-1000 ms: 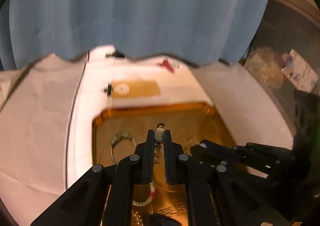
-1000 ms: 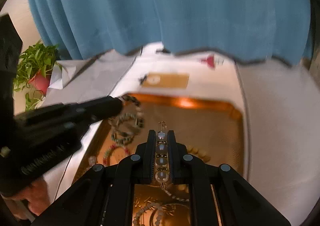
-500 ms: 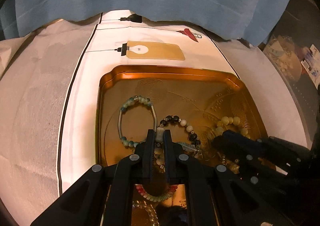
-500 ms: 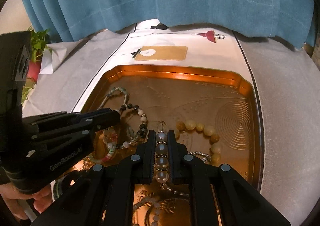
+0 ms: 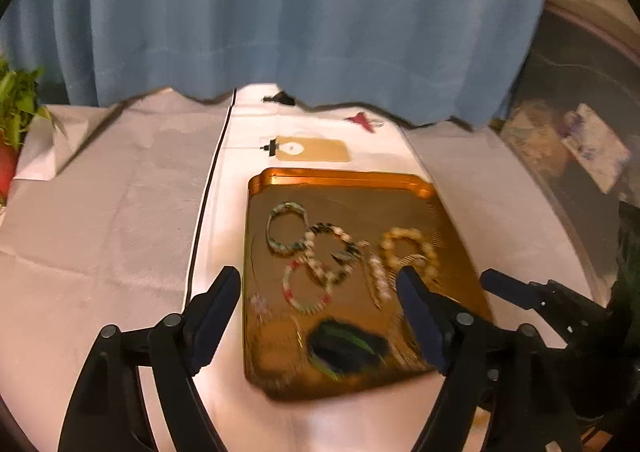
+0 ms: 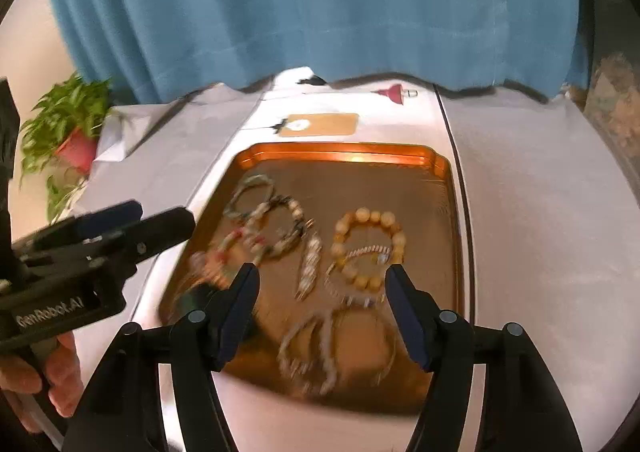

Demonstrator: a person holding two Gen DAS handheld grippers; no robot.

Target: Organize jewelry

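Left tool [image 5: 318,290] and right tool [image 6: 320,284] both opening, nothing between jaws, above gold tray [image 6: 440,212] of bracelets [image 6: 370,248] on table [image 6: 540,212]

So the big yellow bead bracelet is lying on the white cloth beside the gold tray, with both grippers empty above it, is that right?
Not quite. The yellow bead bracelet lies inside the gold tray, not on the white cloth beside it; the right wrist view shows this plainly. The rest holds: the left gripper and the right gripper are above the tray, their jaws opening with nothing between them.
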